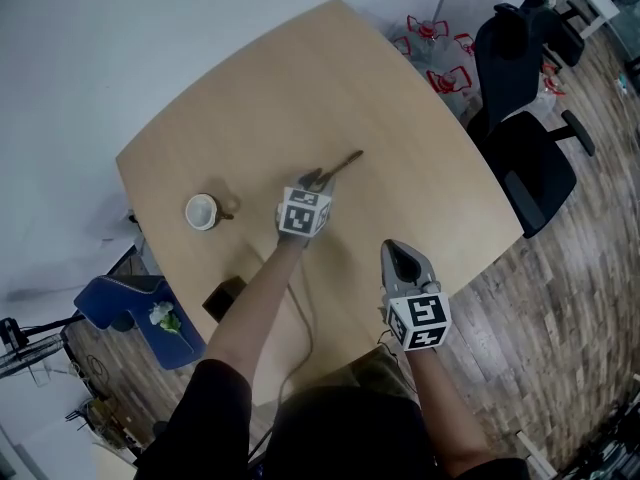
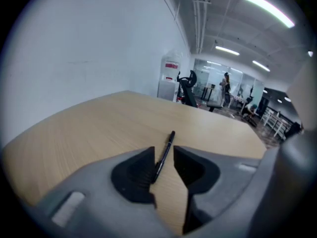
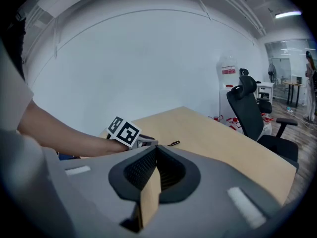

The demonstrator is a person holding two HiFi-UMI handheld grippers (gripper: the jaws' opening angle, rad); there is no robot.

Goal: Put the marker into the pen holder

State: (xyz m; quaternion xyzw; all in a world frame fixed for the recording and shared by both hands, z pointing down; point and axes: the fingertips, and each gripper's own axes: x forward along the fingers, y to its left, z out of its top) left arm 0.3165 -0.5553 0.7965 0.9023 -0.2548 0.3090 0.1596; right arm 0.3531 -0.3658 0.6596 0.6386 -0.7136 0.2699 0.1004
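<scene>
A black marker [image 1: 342, 162] lies on the wooden table [image 1: 420, 138], pointing up and to the right. My left gripper [image 1: 320, 178] is at its near end. In the left gripper view the marker [image 2: 168, 143] lies between the pads, close to the left one, with a gap to the right pad; my left gripper [image 2: 164, 155] is open. The white cup-shaped pen holder [image 1: 202, 211] stands upright to the left, well apart from the marker. My right gripper [image 1: 393, 249] hovers near the table's front edge, shut and empty [image 3: 154, 148]. The marker [image 3: 173, 143] also shows far off in the right gripper view.
A flat black object [image 1: 225, 298] lies near the table's front-left edge. A black office chair [image 1: 530, 138] stands right of the table, a blue chair [image 1: 140, 308] below its left corner. Red items [image 1: 435, 53] sit on the floor at the back right.
</scene>
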